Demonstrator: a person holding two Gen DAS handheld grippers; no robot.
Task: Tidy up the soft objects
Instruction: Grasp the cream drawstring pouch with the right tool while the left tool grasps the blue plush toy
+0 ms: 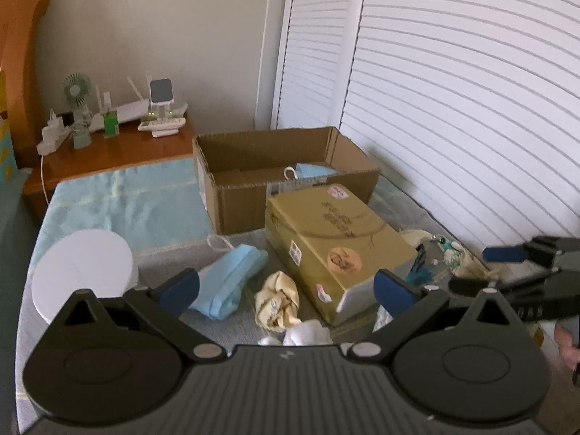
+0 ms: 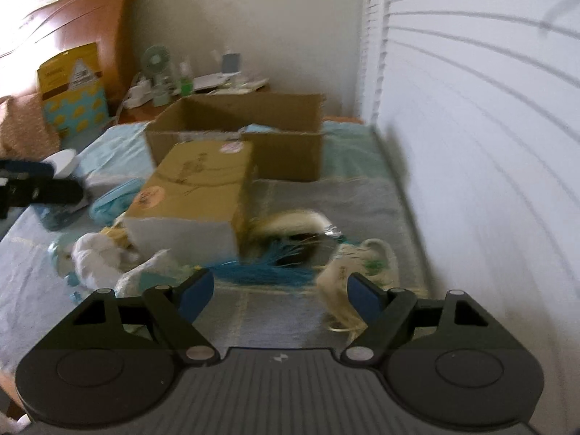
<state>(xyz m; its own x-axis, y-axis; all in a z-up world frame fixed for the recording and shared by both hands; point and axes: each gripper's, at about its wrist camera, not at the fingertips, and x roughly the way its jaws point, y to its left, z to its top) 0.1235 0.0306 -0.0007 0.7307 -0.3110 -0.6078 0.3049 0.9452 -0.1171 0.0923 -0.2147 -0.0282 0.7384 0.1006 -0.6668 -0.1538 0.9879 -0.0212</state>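
My left gripper is open above the bed, over a crumpled yellowish cloth. A folded light blue cloth lies by its left finger, and a white cloth is just below. The open cardboard box holds another blue cloth. My right gripper is open over bare grey cover. A cream printed fabric piece lies against its right finger, with a blue fringed item just ahead. The right gripper also shows at the right edge of the left wrist view.
A closed yellow box lies mid-bed between the piles. A white round object sits at the left. White louvred doors run along the right. A wooden nightstand holds a fan and small devices. A headboard and paper bag stand behind.
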